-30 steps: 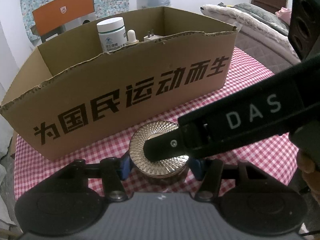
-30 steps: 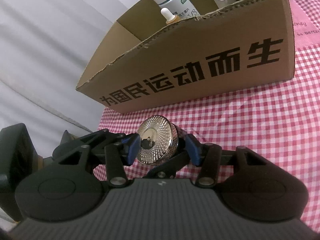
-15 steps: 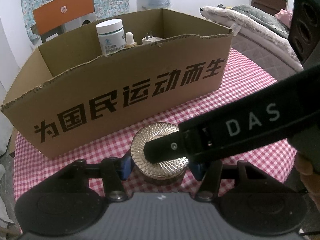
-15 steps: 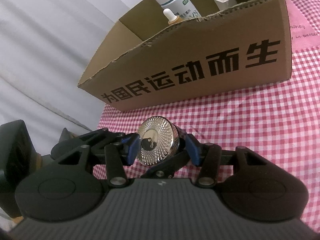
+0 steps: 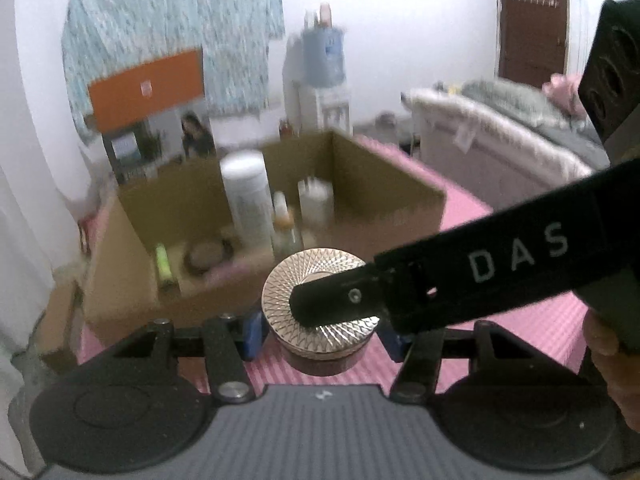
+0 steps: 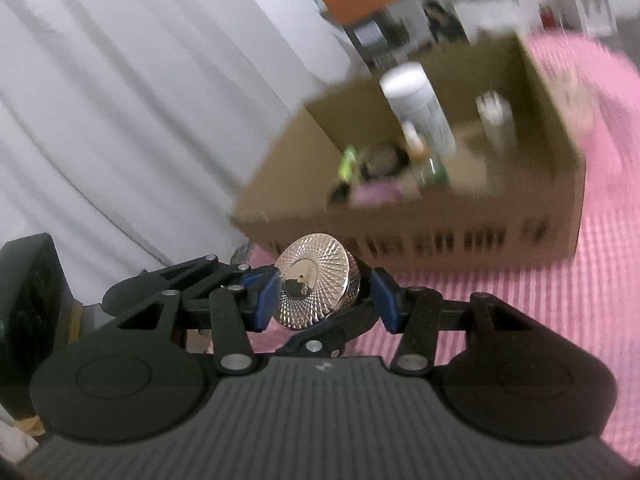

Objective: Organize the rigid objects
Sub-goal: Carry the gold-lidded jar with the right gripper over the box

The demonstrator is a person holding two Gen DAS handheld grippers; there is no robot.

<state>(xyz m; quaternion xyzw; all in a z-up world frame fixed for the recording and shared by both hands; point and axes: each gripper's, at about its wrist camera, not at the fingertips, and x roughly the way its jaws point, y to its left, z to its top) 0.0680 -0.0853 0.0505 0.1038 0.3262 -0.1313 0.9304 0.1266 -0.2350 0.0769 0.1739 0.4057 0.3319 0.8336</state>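
- Round jar with gold faceted lid [image 5: 320, 300], lower centre in both wrist views, lifted clear of the pink checked tablecloth [image 5: 532, 320].
- Left gripper [image 5: 318, 330] clamps the jar body, blue pads on both sides.
- Right gripper [image 6: 326, 294] grasps the same jar; one finger [image 5: 340, 300] lies across the lid top, and its other finger's contact is hidden.
- Cardboard box [image 5: 408, 200], centre frame behind the jar, blurred.
- Inside the box: white bottle [image 5: 246, 196], dropper bottle [image 5: 282, 224], white charger plug [image 5: 316, 200], green tube [image 5: 162, 264].
- A hand [image 5: 608, 364] at the right edge.
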